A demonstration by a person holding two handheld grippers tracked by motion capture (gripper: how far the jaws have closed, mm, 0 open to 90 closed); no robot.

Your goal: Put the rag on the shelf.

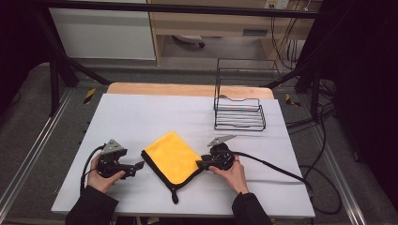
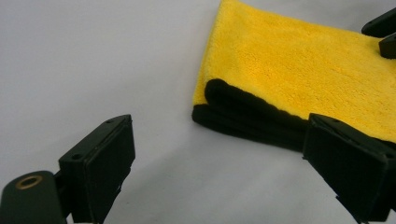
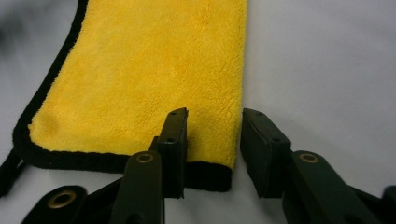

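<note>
A folded yellow cloth [image 1: 172, 157] with black trim lies near the table's front edge, its hanging loop toward the front. My left gripper [image 1: 136, 167] is just left of the cloth and stands open. In the left gripper view its wide jaws [image 2: 219, 130] face the cloth's black folded corner [image 2: 243, 116] without touching it. My right gripper [image 1: 202, 164] is at the cloth's right corner. In the right gripper view its jaws [image 3: 215, 116] straddle the folded edge of the cloth [image 3: 149, 70], one over the yellow pile and one beside the fold, with a gap still showing.
A black wire rack [image 1: 239, 115] stands at the back right of the white table cover [image 1: 141, 117]. The right gripper's cable [image 1: 281, 171] runs off the table's right side. Bare white surface lies behind and left of the cloth.
</note>
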